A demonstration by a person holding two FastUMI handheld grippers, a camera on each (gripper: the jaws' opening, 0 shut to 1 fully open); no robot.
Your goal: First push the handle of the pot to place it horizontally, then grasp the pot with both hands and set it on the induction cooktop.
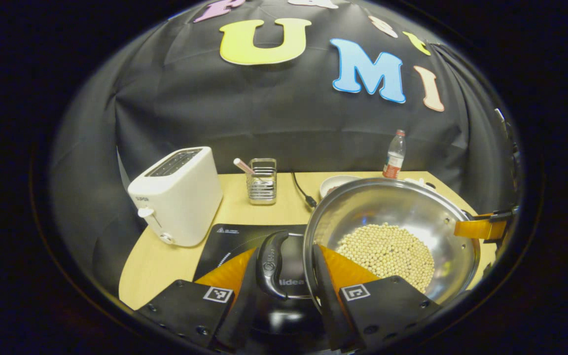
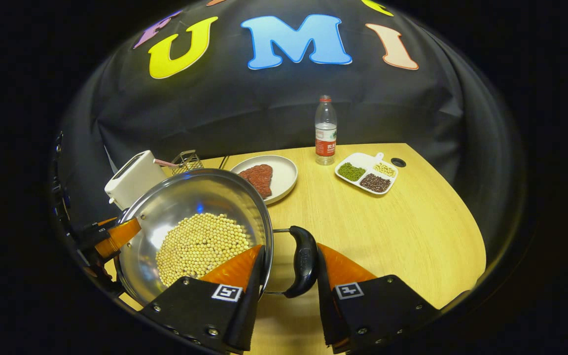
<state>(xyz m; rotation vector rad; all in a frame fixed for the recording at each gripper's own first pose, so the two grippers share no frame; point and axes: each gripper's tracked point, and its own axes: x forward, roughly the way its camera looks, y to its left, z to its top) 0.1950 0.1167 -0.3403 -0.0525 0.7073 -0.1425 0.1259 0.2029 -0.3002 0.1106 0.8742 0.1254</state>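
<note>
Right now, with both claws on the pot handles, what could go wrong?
1. The pot looks tilted and holds loose beans; more tilt could spill them.
2. Each claw grips only a slim side handle, so the pot might slip or swing.
3. The toaster stands close beside the cooktop; a wide swing could knock it.

Steel pot (image 1: pixel 402 212) showing shiny silver, holding pale cream beans (image 1: pixel 387 254), black side handles (image 1: pixel 271 264). Induction cooktop (image 1: pixel 237 244) looking glossy black, faint white markings. Toaster (image 1: pixel 178 195) showing white. Table (image 2: pixel 402 222) showing light yellow wood grain. White plate (image 2: pixel 284 175) carrying dark red food (image 2: pixel 259 178). White divided dish (image 2: pixel 358 162) showing green, brown, cream piles. Clear bottle (image 2: pixel 325 129) wearing red label.
</note>
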